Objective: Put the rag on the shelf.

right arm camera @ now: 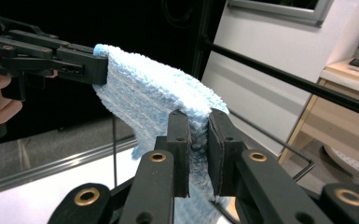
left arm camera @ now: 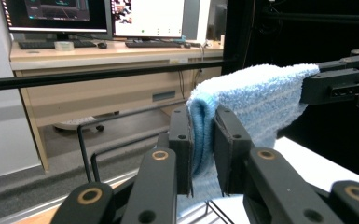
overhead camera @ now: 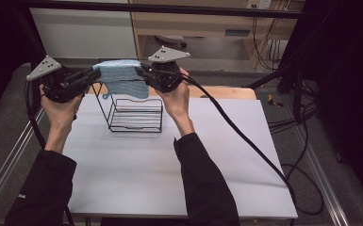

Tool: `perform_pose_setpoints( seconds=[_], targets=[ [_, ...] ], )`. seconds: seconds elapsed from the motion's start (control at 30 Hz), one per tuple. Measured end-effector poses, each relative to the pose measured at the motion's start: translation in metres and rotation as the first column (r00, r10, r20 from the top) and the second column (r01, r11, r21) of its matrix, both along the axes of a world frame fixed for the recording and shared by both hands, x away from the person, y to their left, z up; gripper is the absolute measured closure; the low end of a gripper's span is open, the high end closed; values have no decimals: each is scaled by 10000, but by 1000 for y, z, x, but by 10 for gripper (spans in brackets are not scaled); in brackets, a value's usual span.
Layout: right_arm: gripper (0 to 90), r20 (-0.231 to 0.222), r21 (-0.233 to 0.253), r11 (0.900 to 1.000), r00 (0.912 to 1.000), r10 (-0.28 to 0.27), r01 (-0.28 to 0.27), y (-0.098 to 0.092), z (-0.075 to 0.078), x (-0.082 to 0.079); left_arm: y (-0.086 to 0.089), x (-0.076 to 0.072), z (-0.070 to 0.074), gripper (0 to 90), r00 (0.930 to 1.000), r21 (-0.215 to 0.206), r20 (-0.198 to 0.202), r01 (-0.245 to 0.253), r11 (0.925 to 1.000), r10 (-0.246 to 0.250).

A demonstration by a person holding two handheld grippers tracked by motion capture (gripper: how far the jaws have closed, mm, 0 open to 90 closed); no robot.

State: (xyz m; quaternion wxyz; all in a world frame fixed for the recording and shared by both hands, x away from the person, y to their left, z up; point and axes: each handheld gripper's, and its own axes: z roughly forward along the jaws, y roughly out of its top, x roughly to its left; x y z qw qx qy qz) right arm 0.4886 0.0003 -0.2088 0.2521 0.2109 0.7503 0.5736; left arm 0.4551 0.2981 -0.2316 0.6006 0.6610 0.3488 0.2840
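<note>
My left tool (overhead camera: pixel 95 74) and right tool (overhead camera: pixel 139 71) each clamped on opposite ends of blue cloth (overhead camera: pixel 121 77); I hold cloth aloft, draped above wire rack (overhead camera: pixel 136 115), bench (overhead camera: pixel 136 174) at 6 o'clock.

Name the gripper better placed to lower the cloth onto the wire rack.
Neither clearly: left gripper and right gripper each clamp an end of the blue cloth above the wire rack.
</note>
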Motion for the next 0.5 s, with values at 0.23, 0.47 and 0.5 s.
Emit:
perform_pose_setpoints(
  seconds=[0.23,0.47,0.5],
  targets=[
    [807,-424,-281,9991,9986,317,-329,-2,-6,-9,1,-11,-9,774,9997,187,-247,44,9998,-39],
    [807,-616,-356,9983,9971,441,-463,-2,-14,-12,1,-17,-12,755,9981,397,-613,21,9992,4],
    [808,-620,-342,9982,9970,464,-485,-2,-15,-12,1,-18,-10,747,9977,422,-684,4,9991,25]
  ],
)
